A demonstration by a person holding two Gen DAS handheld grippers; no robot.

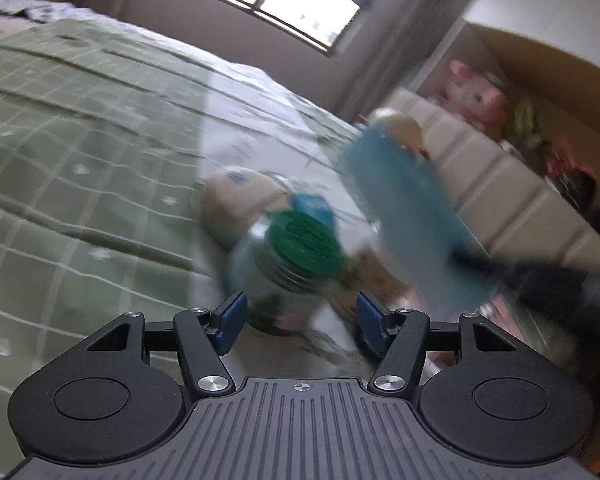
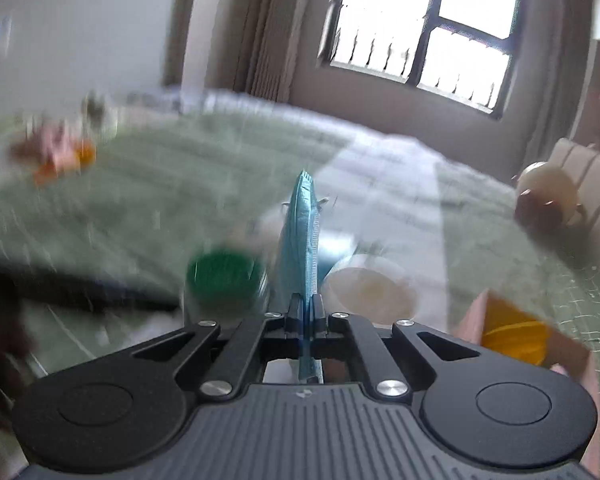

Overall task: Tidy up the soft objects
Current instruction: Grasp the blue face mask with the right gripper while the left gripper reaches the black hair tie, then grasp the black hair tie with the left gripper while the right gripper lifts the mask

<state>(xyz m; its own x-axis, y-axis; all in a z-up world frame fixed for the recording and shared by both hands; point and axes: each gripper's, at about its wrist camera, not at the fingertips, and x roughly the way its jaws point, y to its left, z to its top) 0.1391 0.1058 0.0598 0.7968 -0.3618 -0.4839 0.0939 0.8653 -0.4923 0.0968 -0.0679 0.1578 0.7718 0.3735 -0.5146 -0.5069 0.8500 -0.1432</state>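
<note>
Progress: the right gripper [image 2: 307, 312] is clamped on a thin blue face mask [image 2: 305, 240], held edge-on at frame centre in the right wrist view. In the left wrist view the same blue face mask [image 1: 412, 216] appears as a blurred sheet at centre right, lifted off the bed [image 1: 80, 140]. It is picked up but not yet put anywhere, so I judge the task to be at an early or middle stage.

The left gripper [image 1: 300, 320] stands wide, with nothing gripped. A green-capped jar [image 1: 296, 264] lies just ahead of its jaws on the bedding, beside a cream plush toy [image 1: 236, 204]; contact with either cannot be confirmed.

Still loose on the bed: the jar, the plush, a white round item [image 2: 370, 286] at lower centre, and orange-pink items [image 2: 56, 156] at upper left, too blurred to identify.

Clearance: a shelf [image 1: 512, 108] holding soft toys sits at upper right, behind a padded headboard [image 1: 480, 168]. The green bedspread at left offers open room. The two grippers work close together, which appears to be the main collision risk.
</note>
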